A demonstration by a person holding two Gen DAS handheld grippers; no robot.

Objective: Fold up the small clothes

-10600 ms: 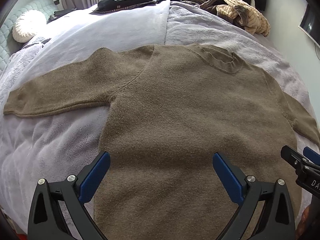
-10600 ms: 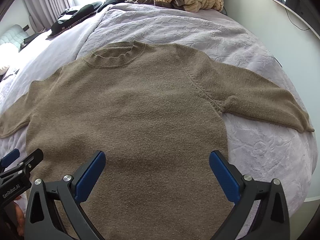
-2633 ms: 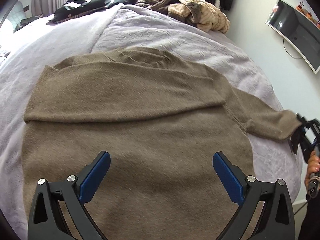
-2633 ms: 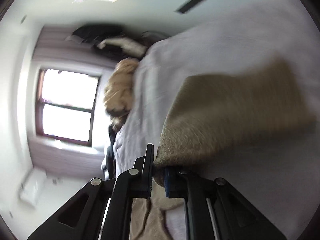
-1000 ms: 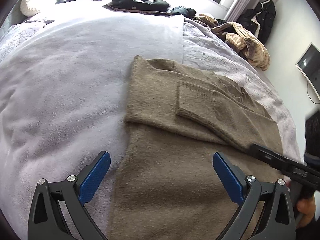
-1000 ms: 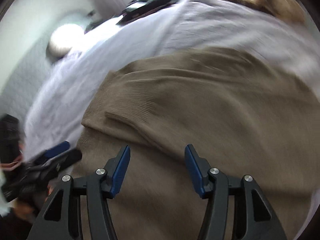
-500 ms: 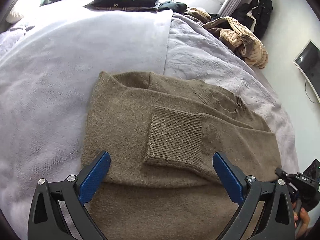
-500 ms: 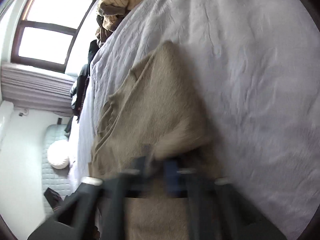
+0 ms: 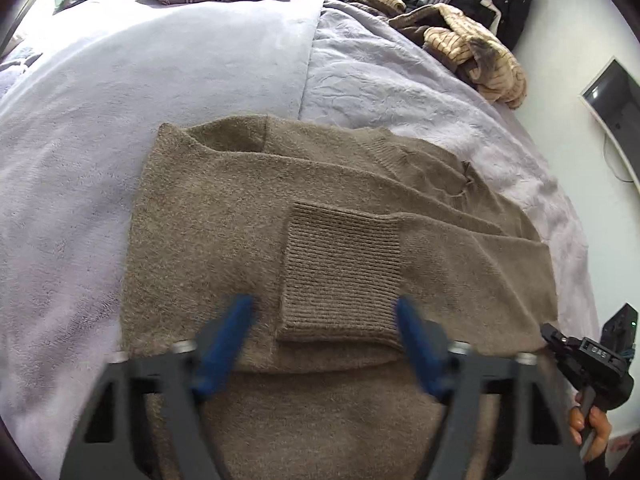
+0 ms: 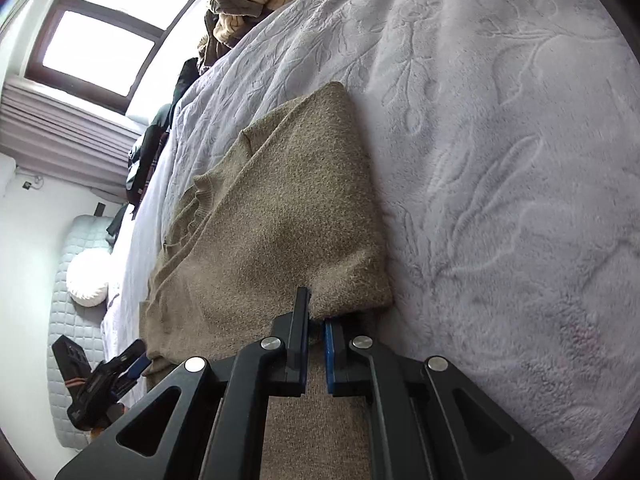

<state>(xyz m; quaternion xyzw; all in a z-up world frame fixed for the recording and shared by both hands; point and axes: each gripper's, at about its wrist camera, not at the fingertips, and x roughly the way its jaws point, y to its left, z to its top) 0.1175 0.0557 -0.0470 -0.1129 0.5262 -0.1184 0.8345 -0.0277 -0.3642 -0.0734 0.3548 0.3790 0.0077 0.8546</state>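
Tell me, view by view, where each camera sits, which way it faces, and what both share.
Left wrist: behind the left claw, looking down the bed at the folded sweater; a hand holds the right claw.
Right wrist: rolled sideways behind the right claw, shut on the sweater's edge; left claw at lower left.
Shared: sweater, bed, striped clothes pile.

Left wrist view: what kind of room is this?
Most likely a bedroom. The brown sweater lies on a wide bed with pale lilac covers, more clothes are heaped at its far end, and a curtained window is behind.
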